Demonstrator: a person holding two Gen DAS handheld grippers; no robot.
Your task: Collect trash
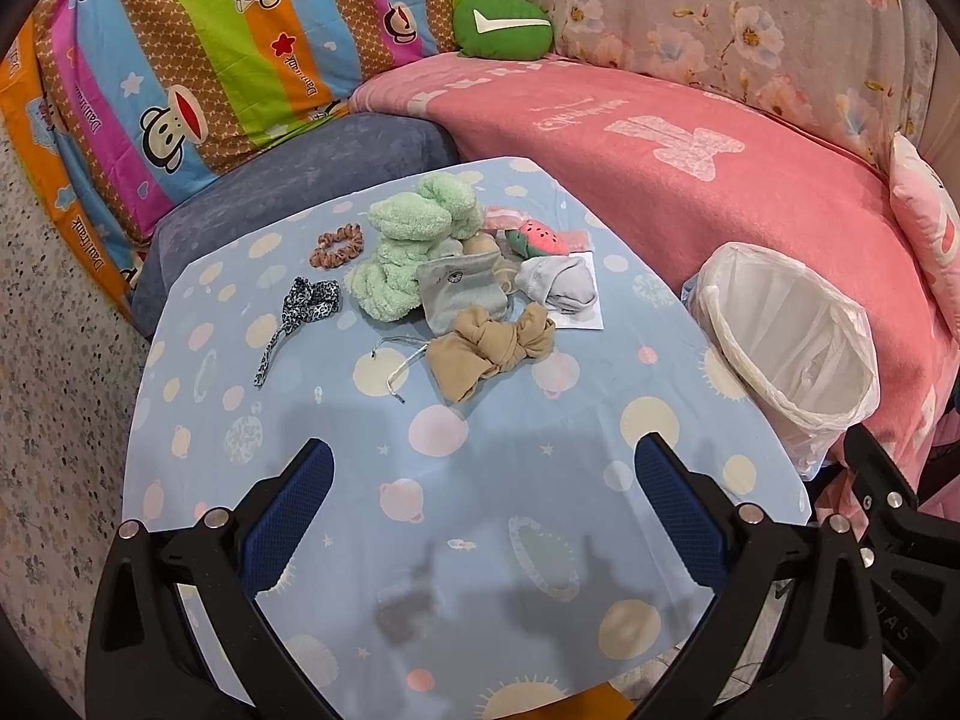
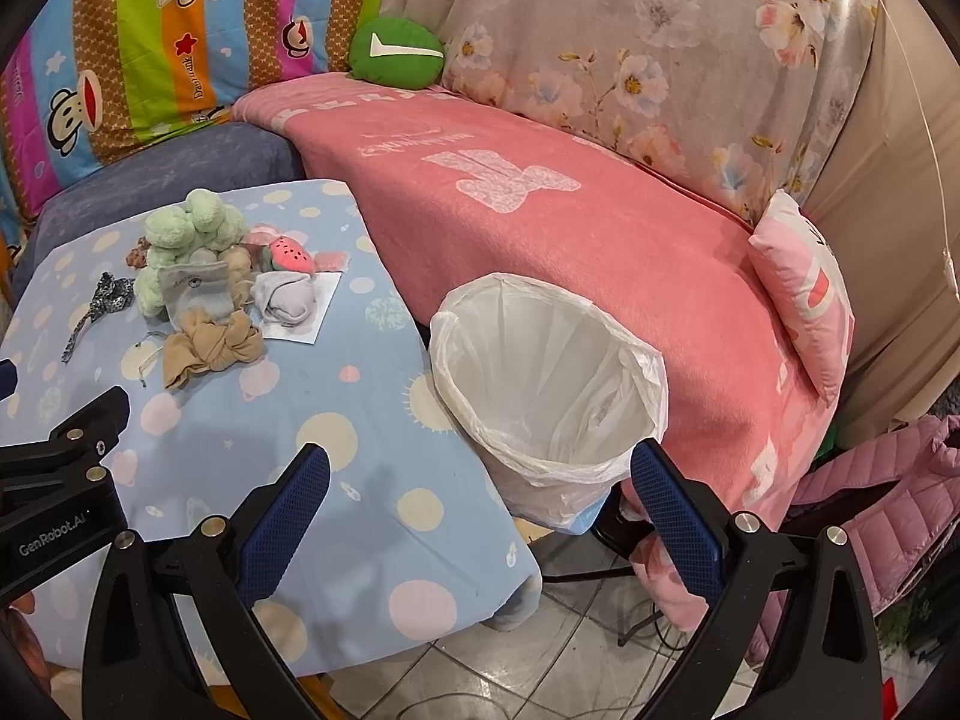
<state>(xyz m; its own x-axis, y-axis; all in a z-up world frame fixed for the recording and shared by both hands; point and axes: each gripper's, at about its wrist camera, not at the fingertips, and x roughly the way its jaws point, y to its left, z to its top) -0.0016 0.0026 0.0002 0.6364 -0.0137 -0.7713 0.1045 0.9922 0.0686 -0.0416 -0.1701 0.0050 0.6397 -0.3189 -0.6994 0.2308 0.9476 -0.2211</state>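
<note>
Trash bin (image 2: 558, 384) sits just ahead of the empty, spread right tool (image 2: 480, 492).

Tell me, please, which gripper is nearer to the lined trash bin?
The right gripper. Its open jaws sit just before the trash bin, near its rim. The left gripper hovers over the table, with the bin off to its right.

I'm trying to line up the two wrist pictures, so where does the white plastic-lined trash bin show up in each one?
Left wrist view: the white plastic-lined trash bin sits at the right, past the table's edge, against the pink blanket.
Right wrist view: the bin is near centre, just beyond the open right gripper.
Shared landmark: the green round cushion at the top of both.
</note>
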